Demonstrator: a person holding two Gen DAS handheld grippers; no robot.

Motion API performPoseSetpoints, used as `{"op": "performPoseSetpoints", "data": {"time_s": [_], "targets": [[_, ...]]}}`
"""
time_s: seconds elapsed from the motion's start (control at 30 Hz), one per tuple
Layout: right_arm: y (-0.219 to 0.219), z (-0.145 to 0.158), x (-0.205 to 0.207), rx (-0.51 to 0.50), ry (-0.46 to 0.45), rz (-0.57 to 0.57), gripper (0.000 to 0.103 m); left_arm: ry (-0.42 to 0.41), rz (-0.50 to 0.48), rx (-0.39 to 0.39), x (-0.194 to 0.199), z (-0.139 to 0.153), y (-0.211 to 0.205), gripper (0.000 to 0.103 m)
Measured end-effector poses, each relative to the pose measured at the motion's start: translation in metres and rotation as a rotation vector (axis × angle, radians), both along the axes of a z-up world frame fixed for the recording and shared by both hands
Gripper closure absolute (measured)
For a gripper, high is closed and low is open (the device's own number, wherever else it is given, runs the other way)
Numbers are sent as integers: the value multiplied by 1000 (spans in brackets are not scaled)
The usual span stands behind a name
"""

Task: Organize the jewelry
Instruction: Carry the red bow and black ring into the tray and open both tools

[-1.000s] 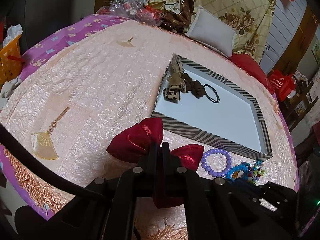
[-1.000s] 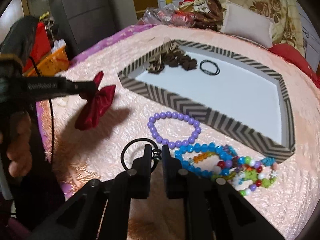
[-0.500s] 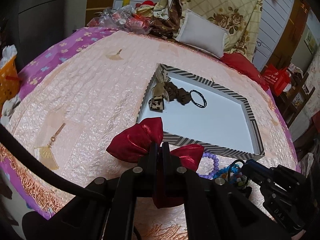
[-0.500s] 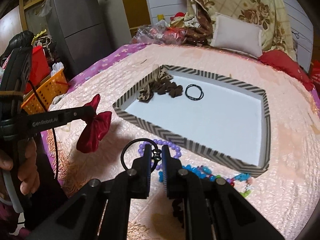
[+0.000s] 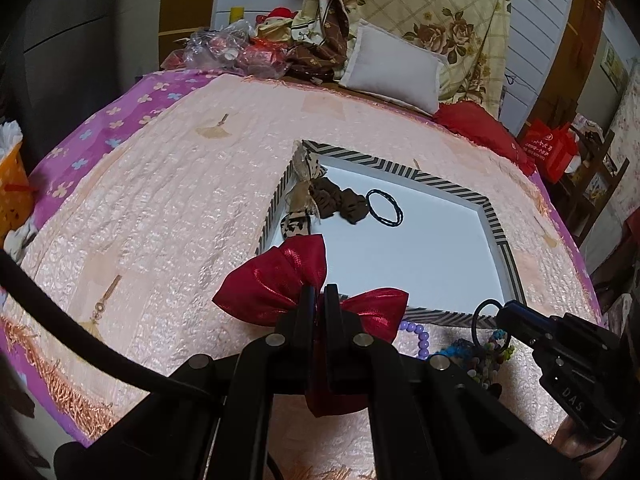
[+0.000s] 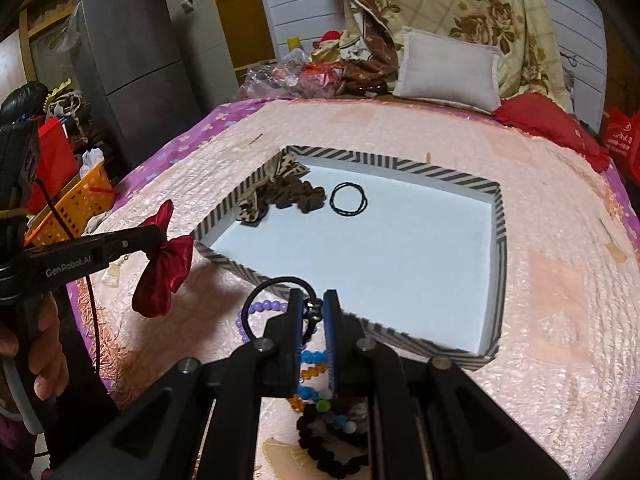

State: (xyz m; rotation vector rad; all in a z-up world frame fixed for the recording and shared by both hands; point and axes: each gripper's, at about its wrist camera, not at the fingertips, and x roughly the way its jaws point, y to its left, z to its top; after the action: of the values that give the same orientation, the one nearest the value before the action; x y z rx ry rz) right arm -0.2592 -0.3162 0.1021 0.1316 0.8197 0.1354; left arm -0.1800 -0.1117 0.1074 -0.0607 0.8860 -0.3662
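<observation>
My left claw [image 5: 317, 300] is clamped on the red bow [image 5: 280, 280], my right claw [image 6: 312, 312] on a black hair tie [image 6: 276, 292], both near the striped tray [image 6: 500, 240]. 4 pieces are inside it; bead bracelets [image 6: 312, 364] are left.

Dim warm indoor light, soft shadows, strong fisheye bending and dark vignetted corners.

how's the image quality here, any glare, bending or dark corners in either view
Left wrist view: dark fisheye corners, the striped tray looks skewed, sheen on the red bow. Right wrist view: same dark corners, the bedspread bulges, the beads sit in the gripper's shadow.
</observation>
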Motion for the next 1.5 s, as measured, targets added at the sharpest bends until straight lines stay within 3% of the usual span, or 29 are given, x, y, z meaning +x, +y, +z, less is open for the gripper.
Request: {"op": "performPoseSetpoints", "data": {"time_s": [0.2, 0.53, 0.83, 1.23, 1.5], "targets": [[-10, 3, 12, -19, -8, -21, 93, -9, -13, 16, 8, 1, -9, 101], [-36, 3, 56, -8, 23, -61, 93, 29, -29, -22, 41, -2, -18, 101], [-48, -12, 110, -55, 97, -85, 93, 106, -67, -73, 78, -17, -40, 101], [-74, -58, 200, -40, 231, -157, 93, 163, -49, 10, 128, -53, -62, 101], [-80, -78, 227, -23, 254, -189, 93, 161, -41, 29, 136, -63, -62, 101]]}}
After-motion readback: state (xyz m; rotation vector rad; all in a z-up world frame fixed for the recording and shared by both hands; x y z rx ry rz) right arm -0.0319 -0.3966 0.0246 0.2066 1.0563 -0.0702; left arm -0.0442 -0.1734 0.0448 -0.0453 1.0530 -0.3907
